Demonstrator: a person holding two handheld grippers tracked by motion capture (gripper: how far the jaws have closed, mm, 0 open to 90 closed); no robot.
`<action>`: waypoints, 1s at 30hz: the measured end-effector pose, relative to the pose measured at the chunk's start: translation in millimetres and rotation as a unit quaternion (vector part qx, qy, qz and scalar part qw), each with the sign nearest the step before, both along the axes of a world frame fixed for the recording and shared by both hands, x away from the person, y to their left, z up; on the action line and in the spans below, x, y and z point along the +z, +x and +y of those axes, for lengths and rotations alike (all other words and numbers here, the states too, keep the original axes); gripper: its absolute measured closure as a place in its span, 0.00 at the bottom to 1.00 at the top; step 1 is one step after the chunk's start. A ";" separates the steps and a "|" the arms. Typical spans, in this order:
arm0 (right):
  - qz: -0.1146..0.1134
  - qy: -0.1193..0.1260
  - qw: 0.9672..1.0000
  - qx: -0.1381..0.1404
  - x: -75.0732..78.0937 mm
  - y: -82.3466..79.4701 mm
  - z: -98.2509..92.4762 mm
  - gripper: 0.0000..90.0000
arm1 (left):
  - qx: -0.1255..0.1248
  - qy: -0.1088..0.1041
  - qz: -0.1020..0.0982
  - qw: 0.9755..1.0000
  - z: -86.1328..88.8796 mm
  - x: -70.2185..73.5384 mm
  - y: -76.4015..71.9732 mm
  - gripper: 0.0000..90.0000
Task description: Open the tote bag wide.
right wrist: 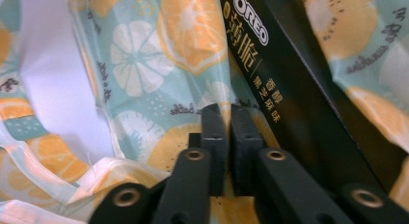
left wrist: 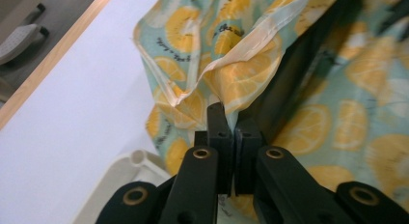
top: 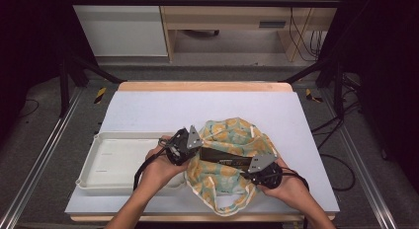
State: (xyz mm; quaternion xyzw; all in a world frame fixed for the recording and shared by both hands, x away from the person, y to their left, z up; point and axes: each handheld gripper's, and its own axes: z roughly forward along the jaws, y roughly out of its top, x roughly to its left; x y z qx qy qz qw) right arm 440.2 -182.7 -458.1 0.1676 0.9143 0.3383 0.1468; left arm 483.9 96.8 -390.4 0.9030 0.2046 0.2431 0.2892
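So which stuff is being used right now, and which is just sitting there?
In use:
- lemon-print bag, pinched at its edges by both grippers
- black Oreo box inside it
- left gripper
- right gripper

Just sitting there:
- white tray

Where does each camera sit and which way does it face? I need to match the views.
High view: above the person's side, looking forward and down on the table; both forearms, left gripper, right gripper.
Left gripper view: along its own shut fingers, pinching the lemon-print bag.
Right gripper view: along its shut fingers, beside the Oreo box.
All share the bag.
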 end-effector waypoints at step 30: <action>0.030 0.010 0.999 0.021 -9.9 -14.7 0.8 1.00 | 0.055 0.039 0.074 0.995 -17.2 -44.6 92.1 0.99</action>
